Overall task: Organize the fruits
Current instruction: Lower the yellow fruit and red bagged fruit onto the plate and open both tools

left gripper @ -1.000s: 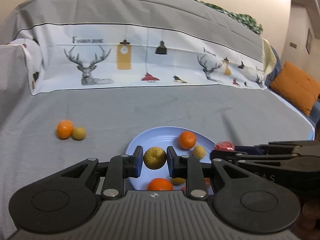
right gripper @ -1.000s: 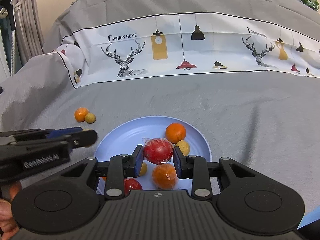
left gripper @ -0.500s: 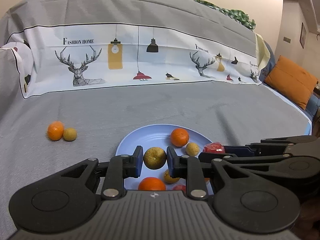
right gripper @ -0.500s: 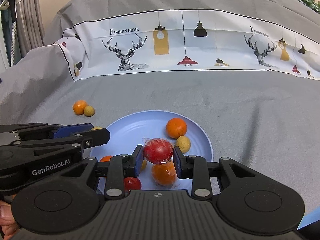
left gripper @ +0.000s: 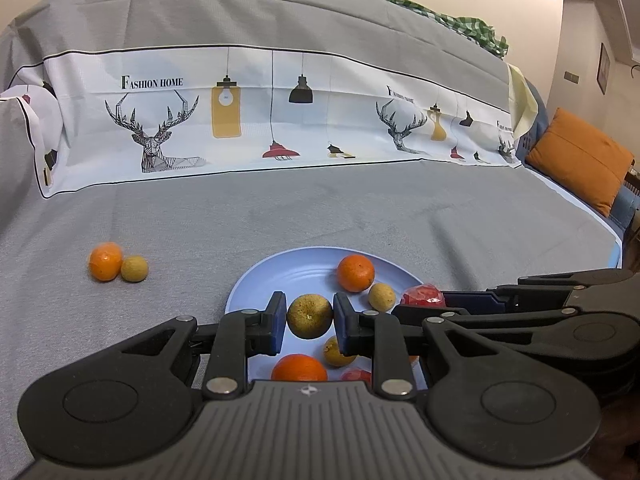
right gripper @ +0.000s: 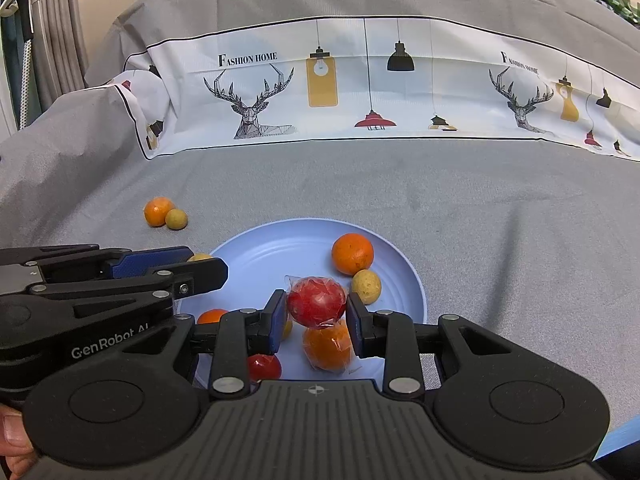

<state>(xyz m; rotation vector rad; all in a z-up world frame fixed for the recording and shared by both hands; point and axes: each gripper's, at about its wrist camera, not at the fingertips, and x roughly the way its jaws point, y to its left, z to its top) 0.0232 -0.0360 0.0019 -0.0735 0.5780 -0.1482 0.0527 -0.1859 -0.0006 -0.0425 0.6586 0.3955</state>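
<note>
A light blue plate [left gripper: 296, 276] [right gripper: 288, 248] lies on the grey sofa cover and holds several fruits. My left gripper [left gripper: 310, 318] is shut on a brownish-yellow round fruit [left gripper: 310, 316] above the plate. My right gripper [right gripper: 316, 308] is shut on a red fruit in clear wrap [right gripper: 316, 300], also above the plate; that fruit peeks out in the left wrist view [left gripper: 422, 296]. On the plate lie an orange [right gripper: 352, 253], a small yellow fruit [right gripper: 366, 286], a wrapped orange [right gripper: 328, 346] and a small red fruit [right gripper: 264, 366]. An orange [left gripper: 105, 261] and a small yellow fruit [left gripper: 134, 268] rest together on the cover, left of the plate.
The sofa back carries a white printed cloth [left gripper: 280, 120] with deer and lamps. An orange cushion [left gripper: 580, 160] leans at the far right. A clothes rack [right gripper: 44, 40] stands at the far left. A person's fingertip [right gripper: 14, 436] shows at the lower left edge.
Both grippers keep their fruits and stay over the plate. The views have drifted slightly, so the left gripper reaches further across the right wrist view than a second ago.
</note>
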